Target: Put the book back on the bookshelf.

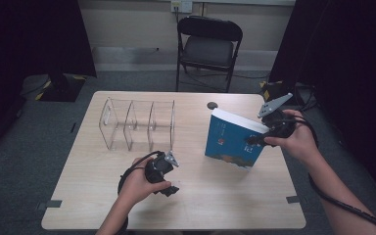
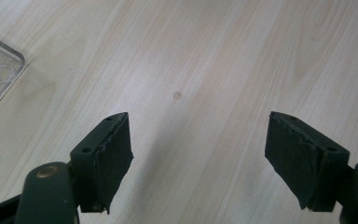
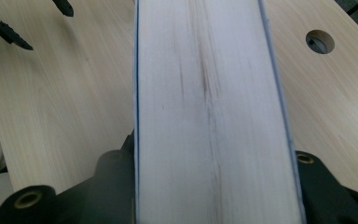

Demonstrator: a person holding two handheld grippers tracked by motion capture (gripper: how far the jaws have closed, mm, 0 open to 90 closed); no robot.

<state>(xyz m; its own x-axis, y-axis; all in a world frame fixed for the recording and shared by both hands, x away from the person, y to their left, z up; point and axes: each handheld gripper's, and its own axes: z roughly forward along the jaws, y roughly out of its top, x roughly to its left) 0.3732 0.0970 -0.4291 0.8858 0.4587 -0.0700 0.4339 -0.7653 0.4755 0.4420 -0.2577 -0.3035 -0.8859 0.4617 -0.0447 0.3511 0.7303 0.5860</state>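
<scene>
Clear acrylic rack (image 1: 137, 123), three compartments, all vacant, on table (image 1: 210, 200). Blue book (image 1: 232, 139): tilted, clamped by right gripper (image 1: 254, 140). Left gripper (image 1: 174, 188): jaws apart, holding nothing.

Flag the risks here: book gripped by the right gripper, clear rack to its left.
1. The right gripper clamps the book at one edge only; tilted, it could pivot or slip.
2. The clear rack is thin-walled and unheld; the left gripper is open over bare table, so a nudge may shift it.
</scene>
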